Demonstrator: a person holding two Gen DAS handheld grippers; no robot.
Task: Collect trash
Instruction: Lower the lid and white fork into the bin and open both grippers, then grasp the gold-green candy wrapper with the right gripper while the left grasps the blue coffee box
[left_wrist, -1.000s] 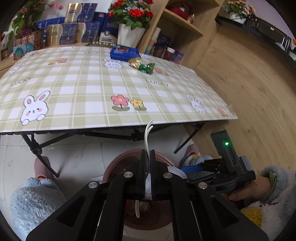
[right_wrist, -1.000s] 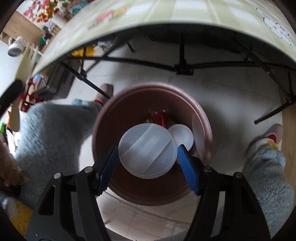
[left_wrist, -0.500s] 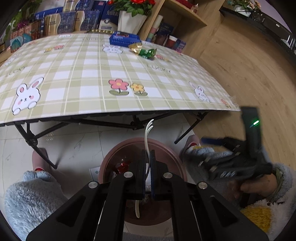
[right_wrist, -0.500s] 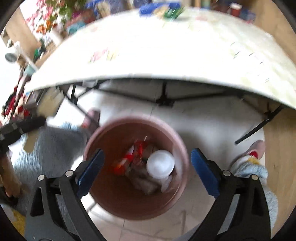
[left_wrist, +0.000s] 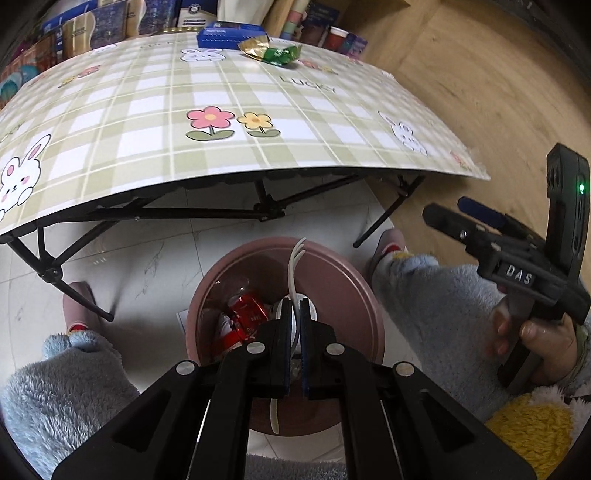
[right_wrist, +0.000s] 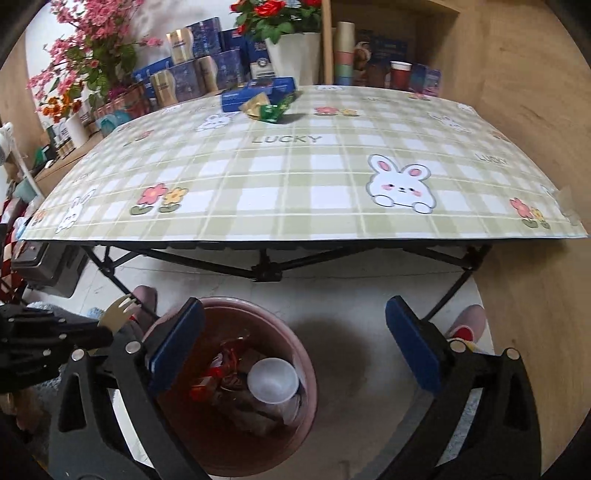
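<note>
Fleece-sleeved person, seated at the near edge of the table (right_wrist: 332, 177); pink waste bin (left_wrist: 347, 295) on the floor between the feet.

Left hand-held gripper (left_wrist: 294, 325): jaws clamped on a white plastic fork (left_wrist: 293, 273), tines up, handle hanging below the pads, directly above the bin mouth. Fork not yet released.

Bin contents: red wrappers (right_wrist: 218, 369), clear plastic cup (right_wrist: 272, 380) lying on top, other scraps unclear.

Right hand-held gripper (right_wrist: 291, 350): jaws have just been opening and now stand wide, nothing between them, cup already down in the bin.

Remaining on table: gold-and-green snack wrappers (right_wrist: 267, 107) near the far edge, touching or just beside a blue box (right_wrist: 258, 94).

Risks, as judged:
- Fork is long and held upright; on release it may tip, strike the rim and land on the floor.
- Wrappers are light and crinkly; a shallow pinch may slip.
- Blue box sits close; a wide grab could catch it too.
</note>
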